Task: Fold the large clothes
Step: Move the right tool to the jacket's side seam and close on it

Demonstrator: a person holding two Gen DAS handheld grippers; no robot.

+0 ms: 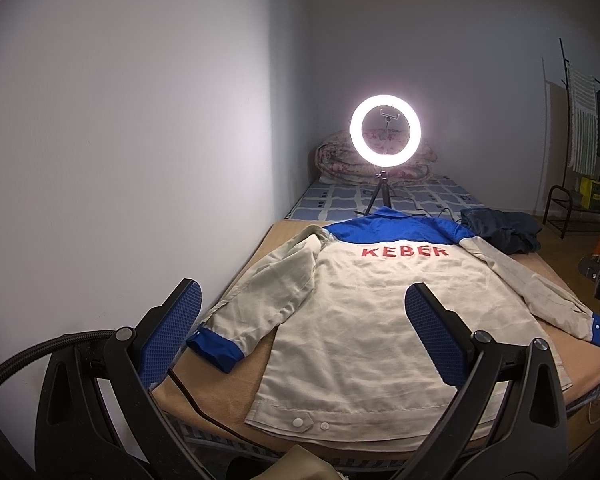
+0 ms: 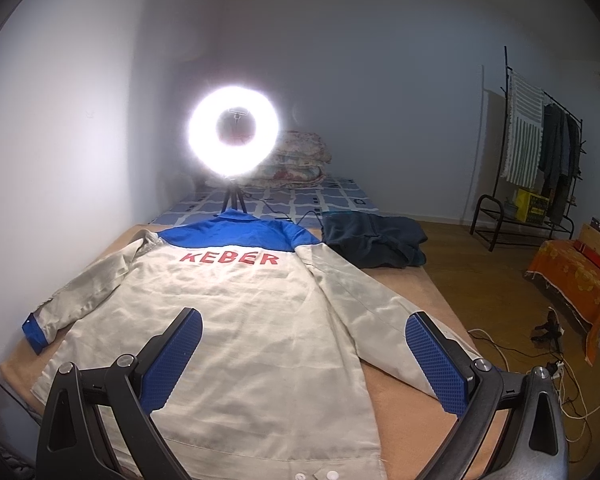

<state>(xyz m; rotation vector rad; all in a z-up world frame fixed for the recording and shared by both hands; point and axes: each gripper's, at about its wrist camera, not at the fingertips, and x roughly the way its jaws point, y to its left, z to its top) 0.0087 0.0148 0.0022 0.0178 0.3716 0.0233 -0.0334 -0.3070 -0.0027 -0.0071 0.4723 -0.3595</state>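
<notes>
Tan bed cover carries the beige KEBER jacket, spread back-up, sleeves out. Left gripper and right gripper hover above its hem, both wide open, empty.

A cream work jacket lies flat, back up, on the tan bed cover, both sleeves spread outward. Blue yoke and collar at the far end, blue cuffs, red "KEBER" lettering; near hem apparently carries white snaps.
</notes>
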